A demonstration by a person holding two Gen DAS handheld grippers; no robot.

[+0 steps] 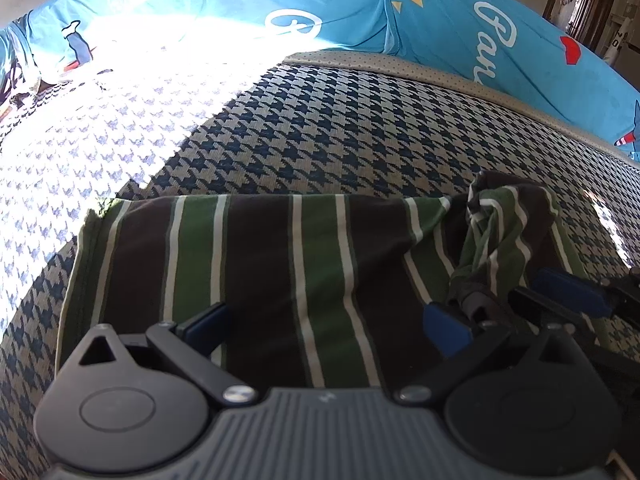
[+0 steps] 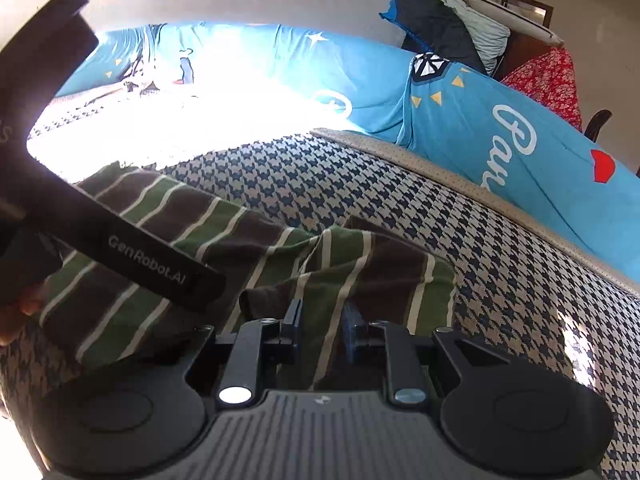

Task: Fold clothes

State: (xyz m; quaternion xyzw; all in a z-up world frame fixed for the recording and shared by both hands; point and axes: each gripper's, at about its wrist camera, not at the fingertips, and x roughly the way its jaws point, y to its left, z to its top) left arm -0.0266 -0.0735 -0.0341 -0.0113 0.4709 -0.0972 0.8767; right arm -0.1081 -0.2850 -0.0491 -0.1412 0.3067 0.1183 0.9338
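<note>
Now the right gripper (image 2: 320, 322) pinches the striped garment's (image 1: 280, 280) bunched sleeve while the left gripper (image 1: 326, 326) hovers wide open, empty; better to lay that sleeve flat inward.

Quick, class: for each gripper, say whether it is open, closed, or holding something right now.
Left gripper: open, over the striped garment, gripping nothing.
Right gripper: closed on the striped garment's bunched edge.

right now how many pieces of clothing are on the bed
1: a striped shirt on the checked cover, its right end bunched beside the right gripper. More may lie outside the views.
</note>
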